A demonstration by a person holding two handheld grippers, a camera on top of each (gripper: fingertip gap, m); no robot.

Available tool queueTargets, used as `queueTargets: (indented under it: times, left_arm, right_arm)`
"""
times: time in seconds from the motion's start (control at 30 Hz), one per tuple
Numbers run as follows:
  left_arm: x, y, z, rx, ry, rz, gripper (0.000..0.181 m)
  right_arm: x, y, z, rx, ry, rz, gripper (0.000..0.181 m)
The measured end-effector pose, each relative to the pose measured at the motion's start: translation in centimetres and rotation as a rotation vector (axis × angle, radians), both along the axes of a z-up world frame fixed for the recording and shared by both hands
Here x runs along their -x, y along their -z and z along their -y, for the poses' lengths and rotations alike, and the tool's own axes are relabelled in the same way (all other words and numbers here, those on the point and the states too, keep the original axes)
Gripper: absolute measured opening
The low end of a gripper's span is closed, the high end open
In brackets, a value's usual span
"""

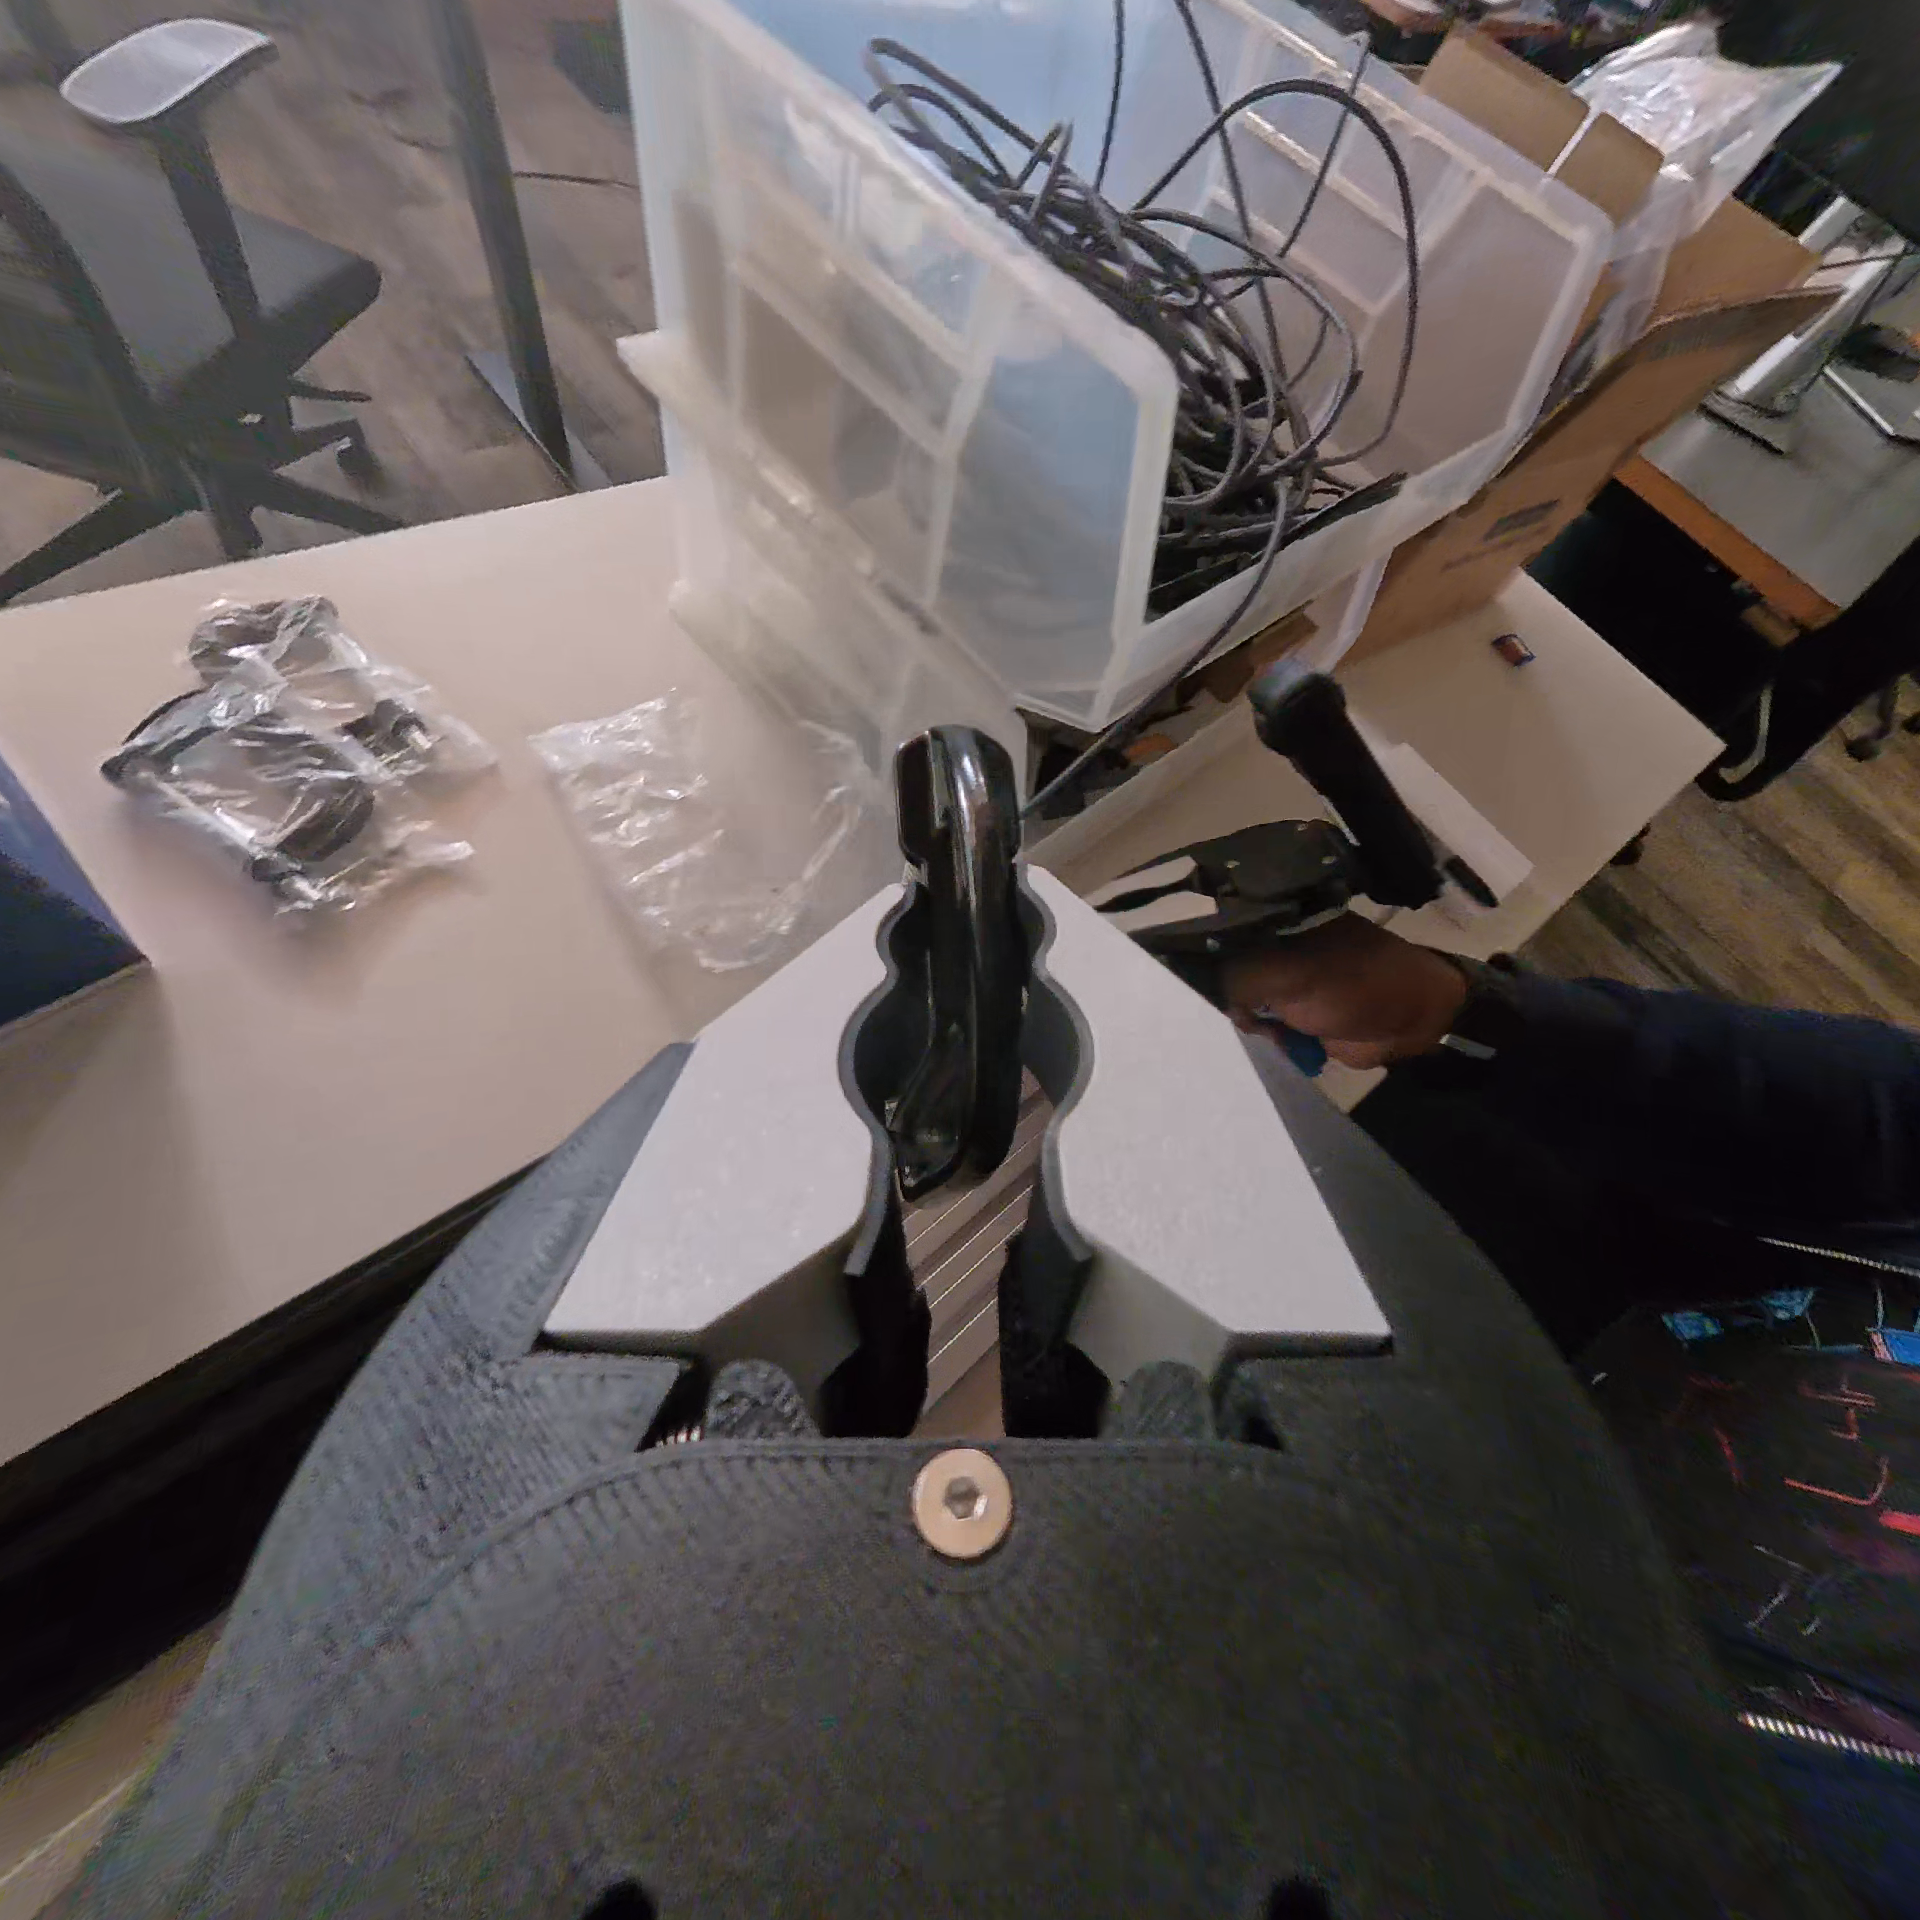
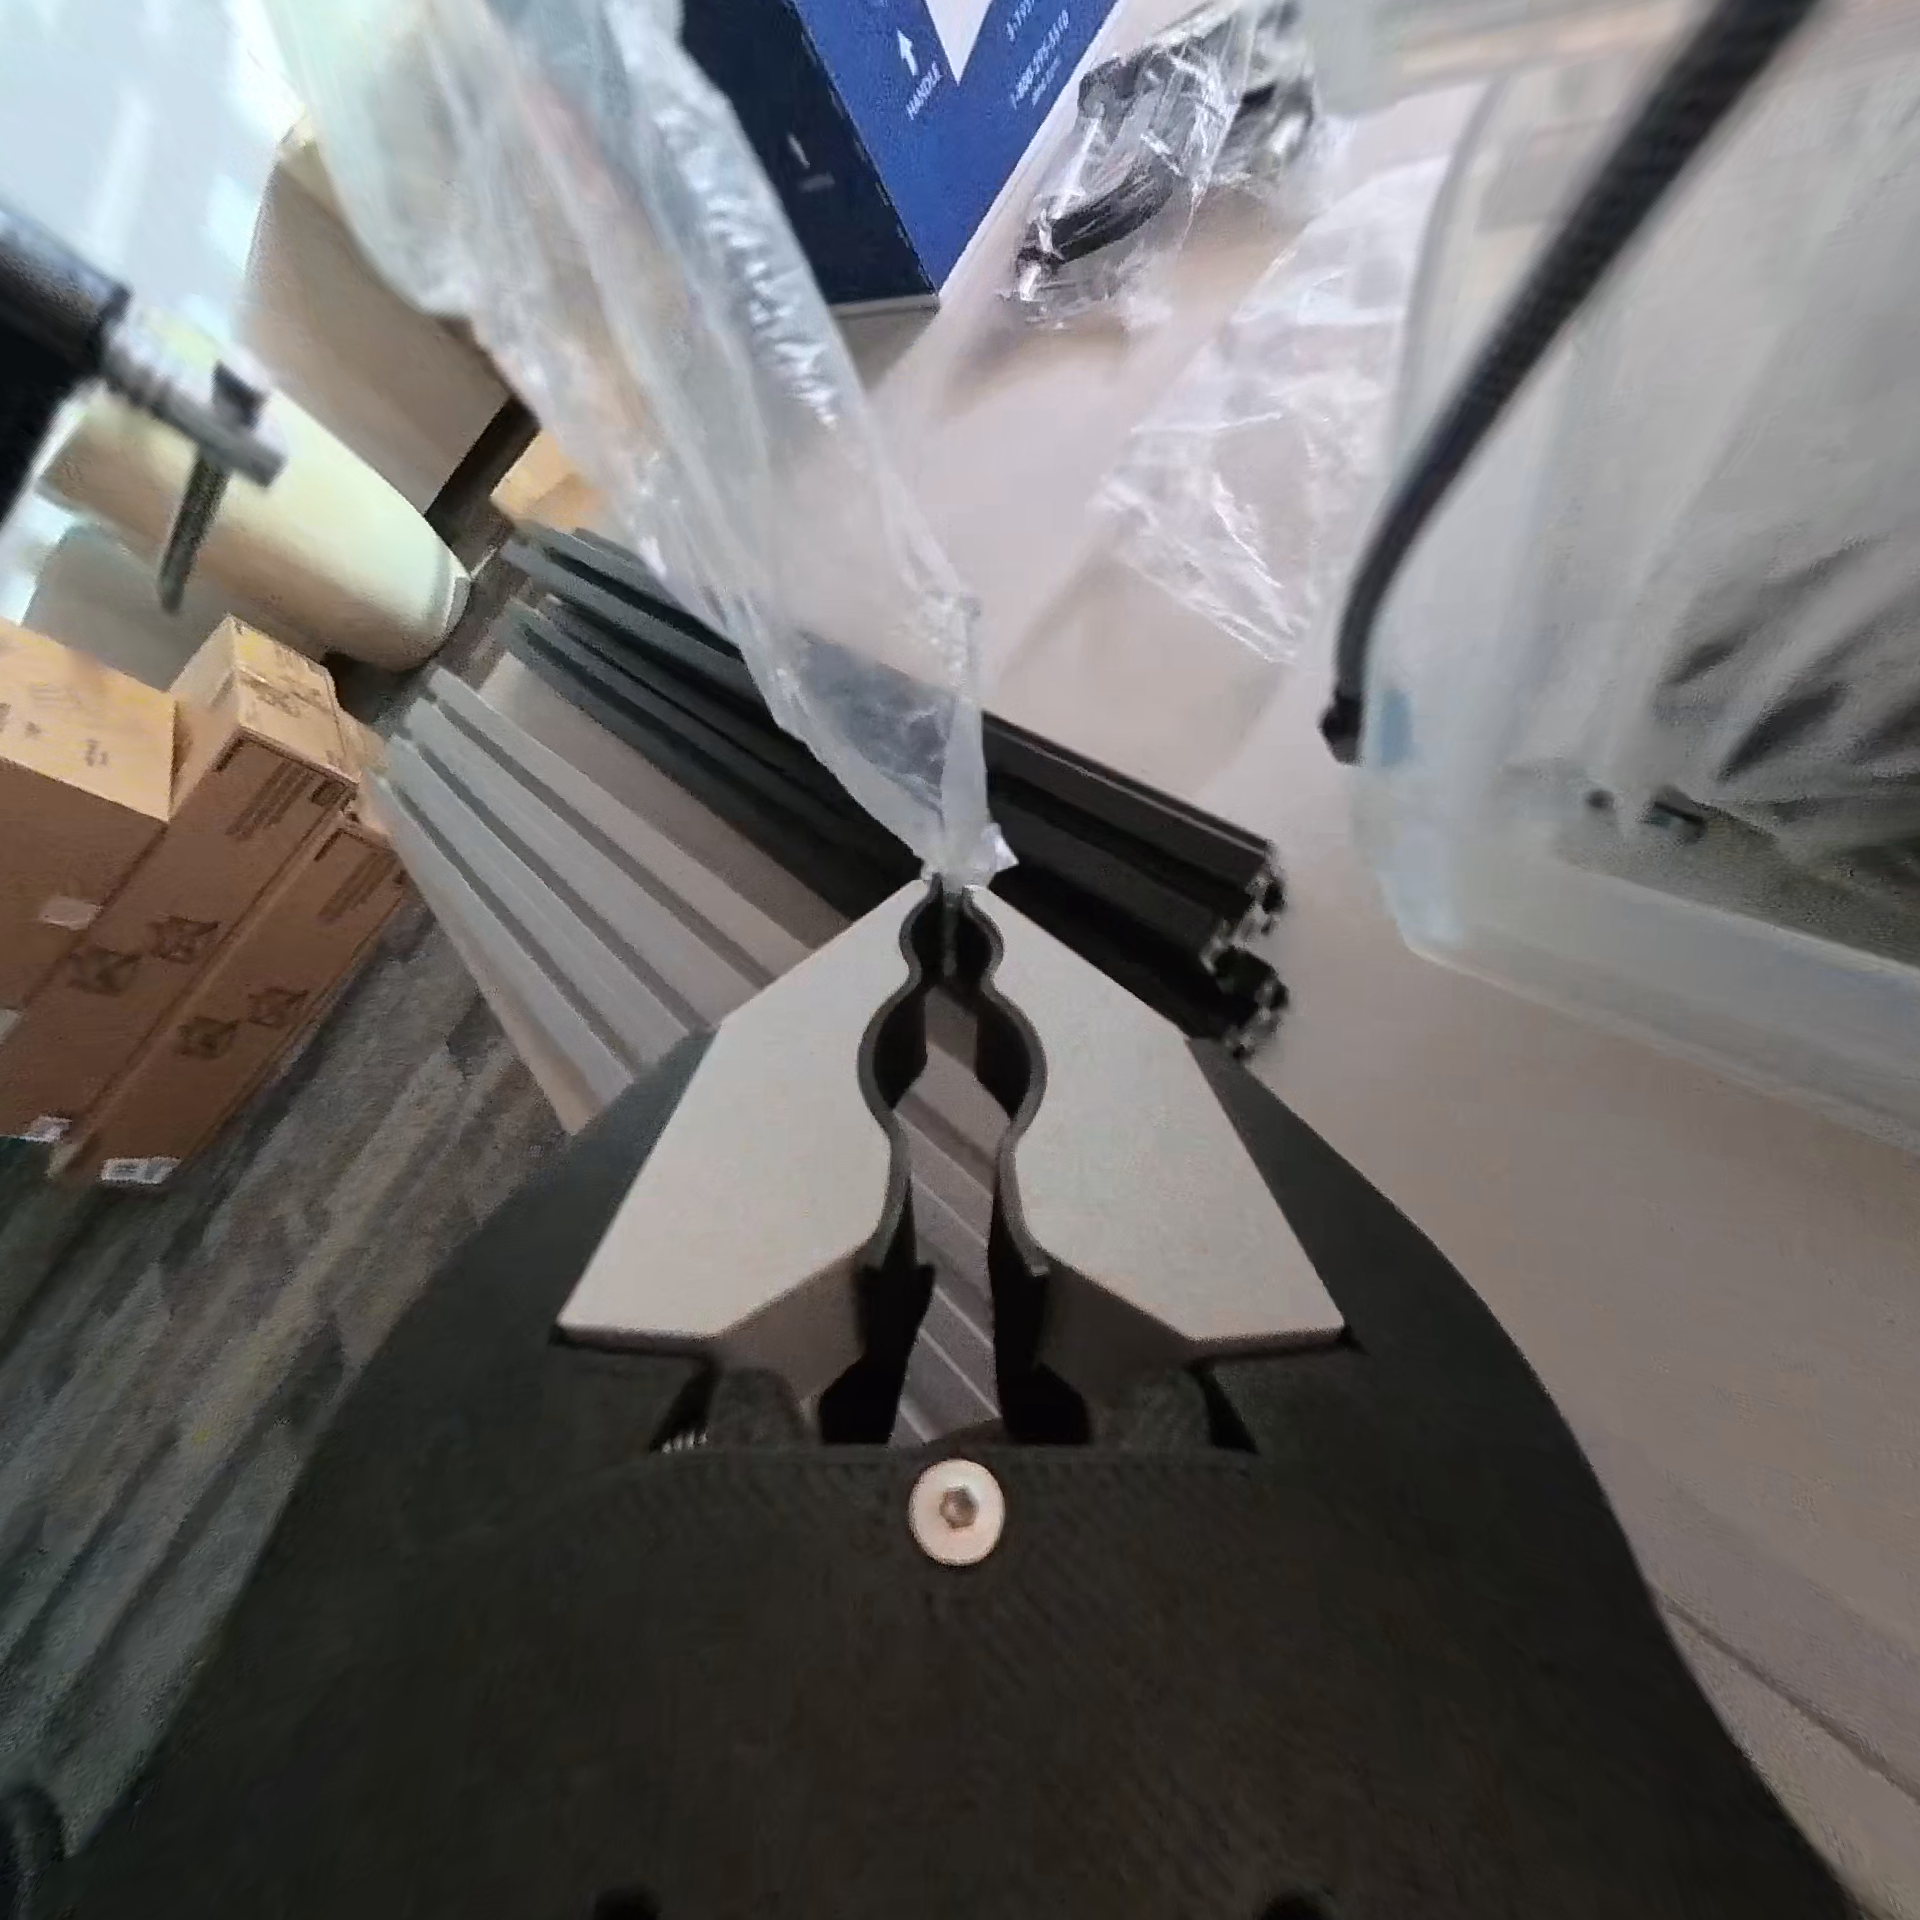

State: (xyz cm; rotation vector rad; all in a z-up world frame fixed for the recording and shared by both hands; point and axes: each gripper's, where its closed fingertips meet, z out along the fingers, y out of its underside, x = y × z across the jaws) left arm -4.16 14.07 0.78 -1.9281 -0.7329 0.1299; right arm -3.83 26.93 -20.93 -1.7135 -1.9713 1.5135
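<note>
Two grippers are both clamped on something; the left gripper (image 1: 961,914) pinches a glossy black clip (image 1: 954,935) between its pale fingers (image 1: 748,1122), the clip standing upright with its rounded end poking out past the tips, above the near edge of the beige table (image 1: 364,1039); the right gripper (image 2: 951,904) has its tips drawn together on the corner of a clear bag (image 2: 790,436), which stretches up and away from the pinch – something dark shows inside it, too blurred to make out; in the left wrist view, a wrapped bundle (image 1: 281,748) of black parts lies on the table to the left, and an empty-looking crumpled plastic sheet (image 1: 665,821) lies beside it, nearer the clip; behind them stands a translucent bin (image 1: 935,395) stuffed with tangled black cables (image 1: 1247,343), a cardboard box (image 1: 1621,416) just beyond it; a person's hand (image 1: 1340,997) holds the other gripper's handle at the right – its fingers are out of sight there; an office chair (image 1: 187,312) stands on the floor past the table; in the right wrist view, black rails (image 2: 1143,862) and grey rails (image 2: 582,862) lie under the bag, a blue box (image 2: 894,135) sits on the table farther off, and brown cartons (image 2: 177,883) are stacked on the floor to the left
</note>
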Motion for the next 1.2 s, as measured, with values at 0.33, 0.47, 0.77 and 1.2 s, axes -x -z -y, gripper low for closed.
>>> queueTargets:
  times: [0.33, 0.47, 0.77, 1.2]
  left_arm:
    - [1.5, 2.9, 2.3, -0.062, -0.018, 0.059, 0.024]
    - [2.2, 3.5, 2.1, -0.080, -0.005, 0.068, 0.023]
    - [2.5, 3.8, 0.8, -0.122, 0.029, 0.064, 0.024]
    - [-4.3, 1.8, -6.8, -0.161, 0.311, 0.078, 0.024]
  right_arm:
    - [5.7, 1.1, 1.2, 0.140, 0.244, 0.038, 0.000]
    - [5.3, 2.3, 0.4, 0.069, 0.266, 0.058, 0.058]
    - [-1.1, 2.6, -2.3, -0.069, 0.264, -0.032, 0.105]
    - [-2.8, -15.5, 5.2, -0.174, -0.405, -0.586, 0.035]
